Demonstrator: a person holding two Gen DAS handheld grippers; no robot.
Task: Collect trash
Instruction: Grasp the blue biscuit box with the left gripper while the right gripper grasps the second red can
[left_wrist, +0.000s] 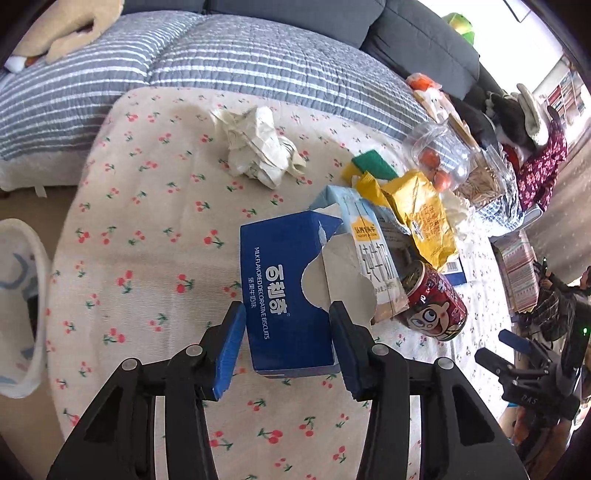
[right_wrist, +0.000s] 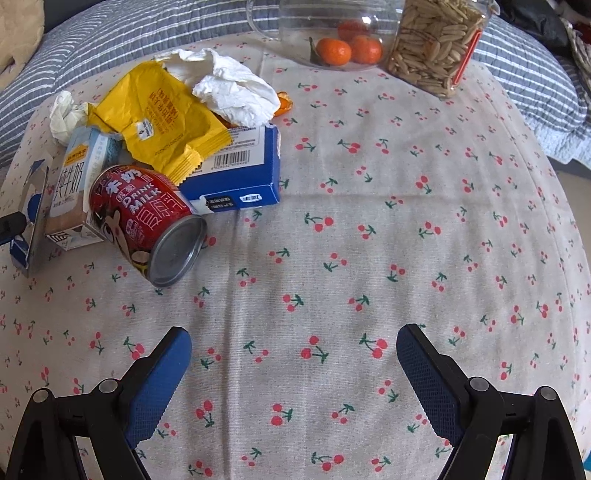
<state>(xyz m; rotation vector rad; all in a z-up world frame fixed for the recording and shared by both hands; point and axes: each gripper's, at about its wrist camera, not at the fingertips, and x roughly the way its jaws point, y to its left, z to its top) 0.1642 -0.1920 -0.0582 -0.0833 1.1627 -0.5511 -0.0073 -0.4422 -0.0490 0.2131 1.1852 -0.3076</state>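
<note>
Your left claw clamps torn blue cardboard biscuit box; pale milk carton, red drink can crowd right pad. Right claw released.

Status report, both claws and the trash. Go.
Left claw shut on blue biscuit box. Right claw open, empty. Red can, milk carton crowd the box.

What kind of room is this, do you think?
Probably a home living room: a grey sofa under a striped quilt, with a low table in a cherry-print cloth bearing snack litter.
</note>
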